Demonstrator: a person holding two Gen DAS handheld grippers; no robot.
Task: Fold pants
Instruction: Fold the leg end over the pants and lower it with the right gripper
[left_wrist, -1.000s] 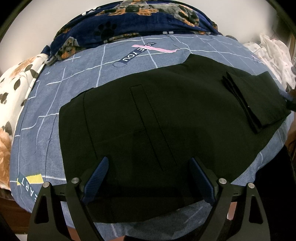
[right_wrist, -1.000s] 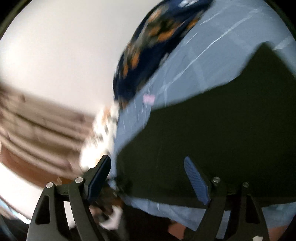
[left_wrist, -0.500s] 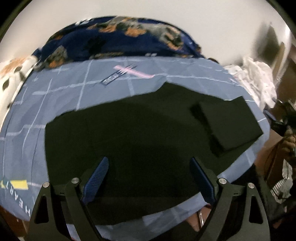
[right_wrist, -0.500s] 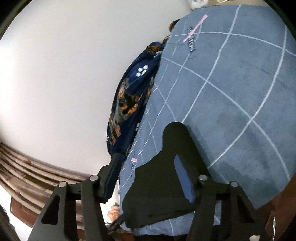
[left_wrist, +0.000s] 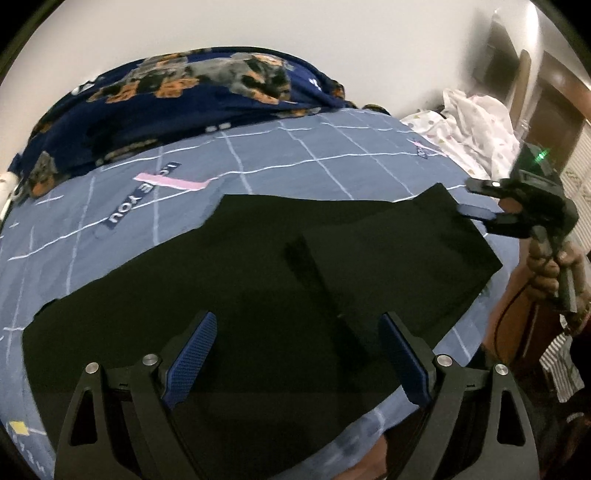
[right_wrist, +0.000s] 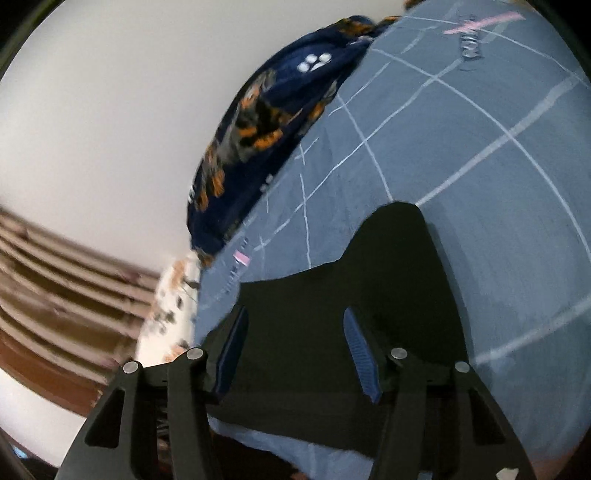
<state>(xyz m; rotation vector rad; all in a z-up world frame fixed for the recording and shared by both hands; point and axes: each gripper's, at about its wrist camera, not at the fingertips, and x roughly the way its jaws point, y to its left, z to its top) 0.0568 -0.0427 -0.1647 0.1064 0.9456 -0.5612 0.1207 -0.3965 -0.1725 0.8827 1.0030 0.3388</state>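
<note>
While black pants (left_wrist: 240, 295) lie under left tool (left_wrist: 299, 354) spread apart, right tool (right_wrist: 295, 350) closing over their edge

I see a bed (left_wrist: 303, 155) under a blue grid-lined sheet against a plain white wall (left_wrist: 332, 33). A navy dog-print blanket (left_wrist: 177, 96) is heaped along the wall, white laundry (left_wrist: 476, 125) at the right, brown wood slats (right_wrist: 55, 280) off the far end.

R gripper (left_wrist: 476, 214) now at pants (left_wrist: 258, 295) folded end | jaws closing | L view swung right
</note>
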